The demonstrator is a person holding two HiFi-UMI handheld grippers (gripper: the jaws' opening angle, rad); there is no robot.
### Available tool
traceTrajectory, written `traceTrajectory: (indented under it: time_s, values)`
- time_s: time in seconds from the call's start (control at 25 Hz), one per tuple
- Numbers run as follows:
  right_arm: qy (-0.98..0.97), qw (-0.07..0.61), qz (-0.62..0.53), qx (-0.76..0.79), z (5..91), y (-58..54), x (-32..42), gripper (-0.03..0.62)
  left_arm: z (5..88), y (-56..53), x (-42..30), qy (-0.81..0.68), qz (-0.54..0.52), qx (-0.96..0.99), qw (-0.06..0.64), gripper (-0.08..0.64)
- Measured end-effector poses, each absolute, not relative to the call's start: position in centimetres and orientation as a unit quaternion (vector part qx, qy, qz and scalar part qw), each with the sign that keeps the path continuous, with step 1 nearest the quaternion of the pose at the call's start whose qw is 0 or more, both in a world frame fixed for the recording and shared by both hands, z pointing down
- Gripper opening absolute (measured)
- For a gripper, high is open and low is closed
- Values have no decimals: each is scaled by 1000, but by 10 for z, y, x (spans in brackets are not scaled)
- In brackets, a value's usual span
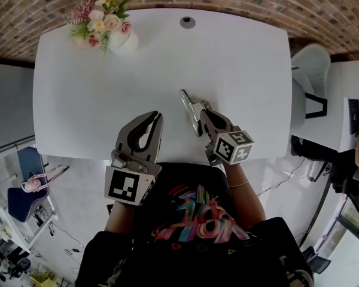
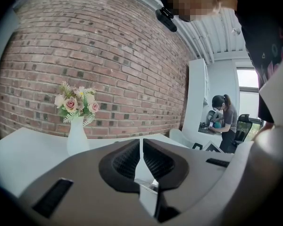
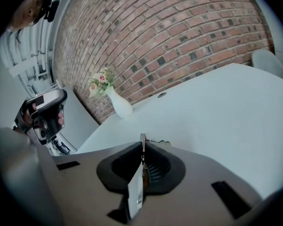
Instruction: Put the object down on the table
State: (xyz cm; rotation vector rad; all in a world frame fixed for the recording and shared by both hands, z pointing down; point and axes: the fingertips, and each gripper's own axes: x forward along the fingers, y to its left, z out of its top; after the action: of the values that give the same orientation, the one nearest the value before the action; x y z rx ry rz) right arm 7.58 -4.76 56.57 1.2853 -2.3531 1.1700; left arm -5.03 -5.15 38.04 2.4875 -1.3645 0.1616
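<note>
My right gripper (image 1: 201, 111) is shut on a thin flat metal object (image 1: 186, 100), which sticks out ahead of the jaws over the front part of the white table (image 1: 245, 70). In the right gripper view the object (image 3: 142, 142) stands edge-on between the dark pads of that gripper (image 3: 142, 150). I cannot tell whether it touches the tabletop. My left gripper (image 1: 157, 119) hovers to its left near the table's front edge. In its own view the left gripper (image 2: 140, 147) has its jaws pressed together with nothing between them.
A white vase of pink and cream flowers (image 1: 113, 33) stands at the table's far left corner. A round cable hole (image 1: 187, 22) sits at the far middle edge. A white chair (image 1: 311, 70) stands right of the table. A brick wall (image 2: 108, 55) runs behind.
</note>
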Motion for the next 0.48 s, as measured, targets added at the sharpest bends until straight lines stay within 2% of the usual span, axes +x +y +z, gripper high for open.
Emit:
traceTrajectory:
  time_s: [0.48]
  values:
    - [-757, 21, 466, 458, 574, -50, 93, 40, 387, -47, -39, -460, 84, 873, 139, 38]
